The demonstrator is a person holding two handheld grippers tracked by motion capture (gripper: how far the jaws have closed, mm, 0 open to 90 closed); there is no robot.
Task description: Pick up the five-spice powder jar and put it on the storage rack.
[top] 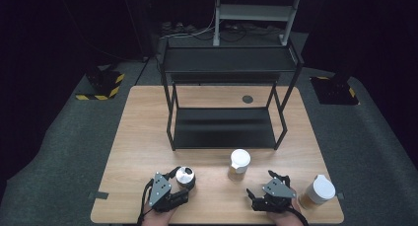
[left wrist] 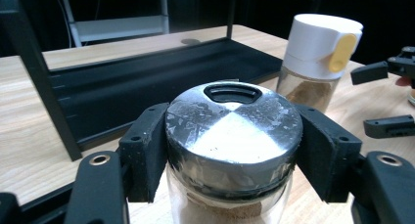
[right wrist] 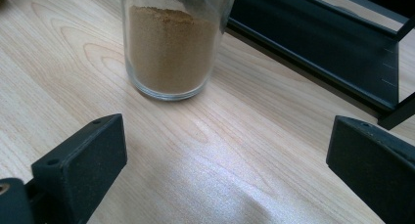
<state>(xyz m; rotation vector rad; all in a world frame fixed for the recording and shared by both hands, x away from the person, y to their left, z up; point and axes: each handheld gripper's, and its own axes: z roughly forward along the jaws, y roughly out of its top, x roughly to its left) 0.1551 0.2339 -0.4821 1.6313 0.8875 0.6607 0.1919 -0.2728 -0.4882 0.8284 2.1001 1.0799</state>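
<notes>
A glass spice jar with a silver lid stands on the wooden table near its front left. My left gripper is shut on it, one black pad pressed against each side just under the lid. A white-lidded jar with a yellow tab stands further right, in front of the rack. My right gripper rests near the front edge with its jaws wide apart and nothing between them. Ahead of it stands a glass jar of brown powder, its top cut off by the frame.
A black two-tier metal rack stands mid-table behind the jars. Another white-lidded jar sits at the front right corner, beside my right hand. The table's edge runs just behind both grippers.
</notes>
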